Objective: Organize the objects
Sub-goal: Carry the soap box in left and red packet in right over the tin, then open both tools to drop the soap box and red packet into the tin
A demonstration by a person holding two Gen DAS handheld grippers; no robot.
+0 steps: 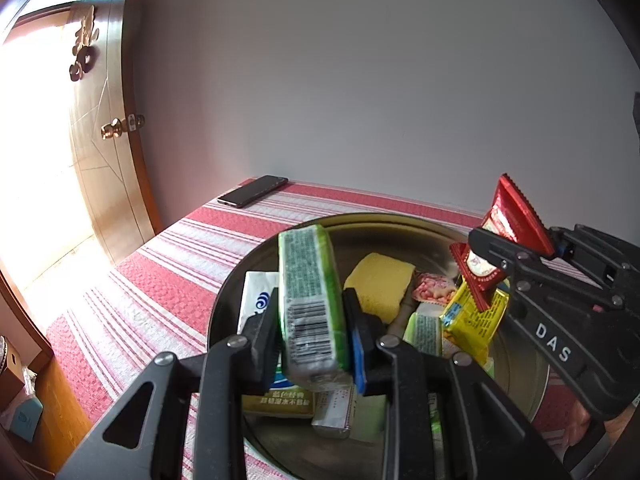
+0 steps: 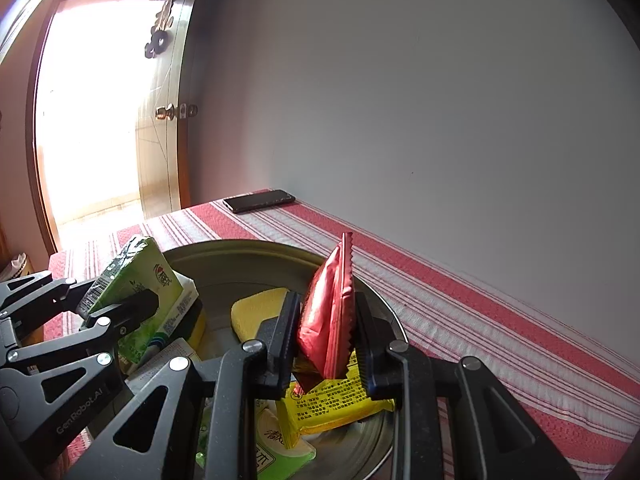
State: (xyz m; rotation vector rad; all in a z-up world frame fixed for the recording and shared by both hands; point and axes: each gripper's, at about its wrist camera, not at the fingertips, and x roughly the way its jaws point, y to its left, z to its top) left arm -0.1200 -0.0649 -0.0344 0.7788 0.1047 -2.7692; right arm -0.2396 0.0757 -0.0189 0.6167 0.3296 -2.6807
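Left tongs (image 1: 312, 320) and right tongs (image 2: 326, 332) both clamped, angled downward.

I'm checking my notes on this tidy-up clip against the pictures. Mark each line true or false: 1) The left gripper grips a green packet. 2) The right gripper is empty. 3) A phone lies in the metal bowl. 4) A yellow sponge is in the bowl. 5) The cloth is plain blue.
1) The left gripper grips a green packet: true.
2) The right gripper is empty: false; its jaws are shut on a red sachet.
3) A phone lies in the metal bowl: false; it lies on the cloth at the far table corner.
4) A yellow sponge is in the bowl: true.
5) The cloth is plain blue: false; it is red and white striped.
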